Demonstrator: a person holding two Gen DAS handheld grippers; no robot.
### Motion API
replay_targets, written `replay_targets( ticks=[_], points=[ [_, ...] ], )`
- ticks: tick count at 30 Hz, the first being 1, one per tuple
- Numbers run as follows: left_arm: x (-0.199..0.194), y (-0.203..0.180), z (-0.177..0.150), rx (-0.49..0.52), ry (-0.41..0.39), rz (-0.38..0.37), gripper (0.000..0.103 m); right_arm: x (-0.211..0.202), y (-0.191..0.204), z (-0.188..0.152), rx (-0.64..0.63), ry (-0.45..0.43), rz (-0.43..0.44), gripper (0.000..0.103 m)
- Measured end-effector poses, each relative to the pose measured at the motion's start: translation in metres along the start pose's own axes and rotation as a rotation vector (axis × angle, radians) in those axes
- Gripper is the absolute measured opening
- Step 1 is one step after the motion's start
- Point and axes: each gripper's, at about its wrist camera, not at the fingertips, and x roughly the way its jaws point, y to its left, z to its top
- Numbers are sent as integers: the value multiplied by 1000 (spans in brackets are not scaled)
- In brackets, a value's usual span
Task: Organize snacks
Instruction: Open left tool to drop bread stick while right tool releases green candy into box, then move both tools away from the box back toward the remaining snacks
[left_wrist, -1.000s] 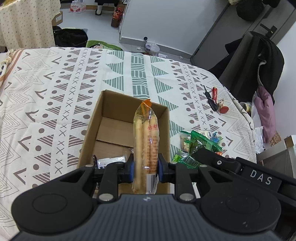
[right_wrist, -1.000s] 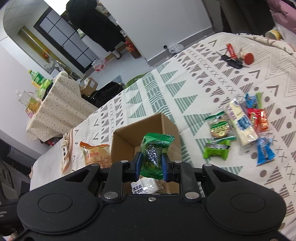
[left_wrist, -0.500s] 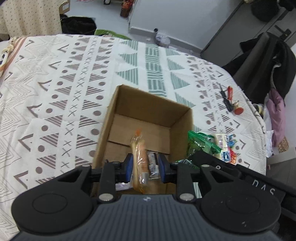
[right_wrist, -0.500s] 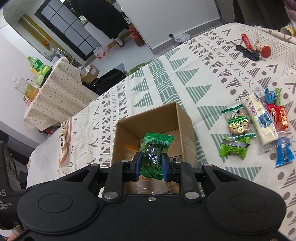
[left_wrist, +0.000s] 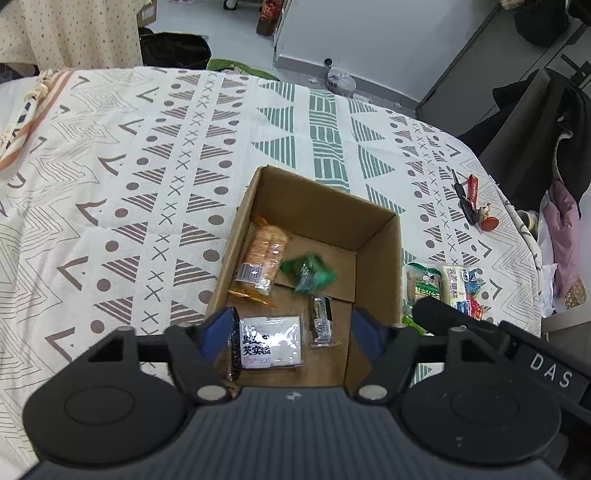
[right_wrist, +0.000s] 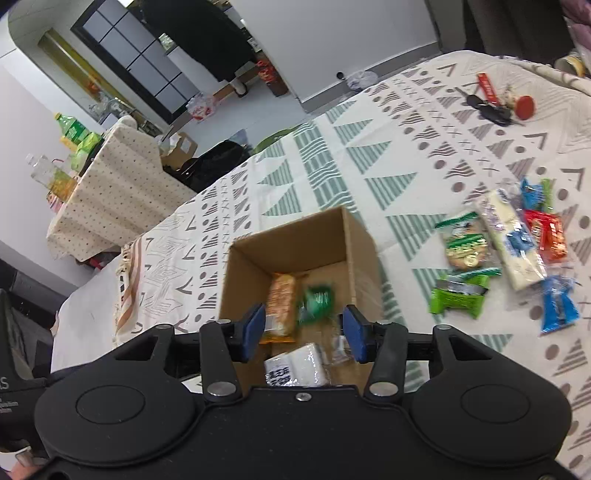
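Both grippers are found above the near edge of an open cardboard box (left_wrist: 325, 206) that stands on a bench covered with a patterned cloth (left_wrist: 147, 155).

Left gripper (left_wrist: 293, 328): the jaws are spread wide apart and nothing is held between them. Directly ahead of and below it, the box floor is seen. An orange cracker pack (left_wrist: 260, 260) lies ahead and to the left, against the left wall of the box. A green snack packet (left_wrist: 310, 271) appears ahead, near the middle of the box; it is blurred, and whether it rests on the floor cannot be told. A white packet with dark print (left_wrist: 269, 341) lies just beyond the left finger, and a small clear-wrapped dark bar (left_wrist: 321, 321) lies just to its right.

Right gripper (right_wrist: 303, 328): the jaws are likewise wide apart and empty. The same orange pack (right_wrist: 282, 308) and blurred green packet (right_wrist: 316, 301) are seen between and beyond the fingertips, inside the box (right_wrist: 288, 240).

Outside the box, ahead and to the right of the right gripper, loose snacks are noted on the cloth: a green-trimmed biscuit pack (right_wrist: 463, 243), a bright green wrapper (right_wrist: 460, 291), a long white bar (right_wrist: 511, 240), a red packet (right_wrist: 546, 236) and blue wrappers (right_wrist: 557, 302). A bunch of keys (right_wrist: 491, 107) lies farther ahead on the right.
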Motion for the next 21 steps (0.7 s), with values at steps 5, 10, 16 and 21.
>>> replay_targets(
  ticks=[5, 10, 16, 21],
  points=[
    [-7, -12, -8, 21, -12, 2, 81, -15, -16, -5, 17, -14, -12, 56],
    [-12, -27, -19, 34, -24, -4, 86, -31, -33, -9, 18, -37, -28, 67],
    [-14, -49, -36, 55, -21, -17, 86, -52, -56, -13, 22, -57, -43, 72],
    [-15, -70, -46, 81, -17, -30, 86, -67, -78, -16, 41, -68, -55, 73]
  ],
)
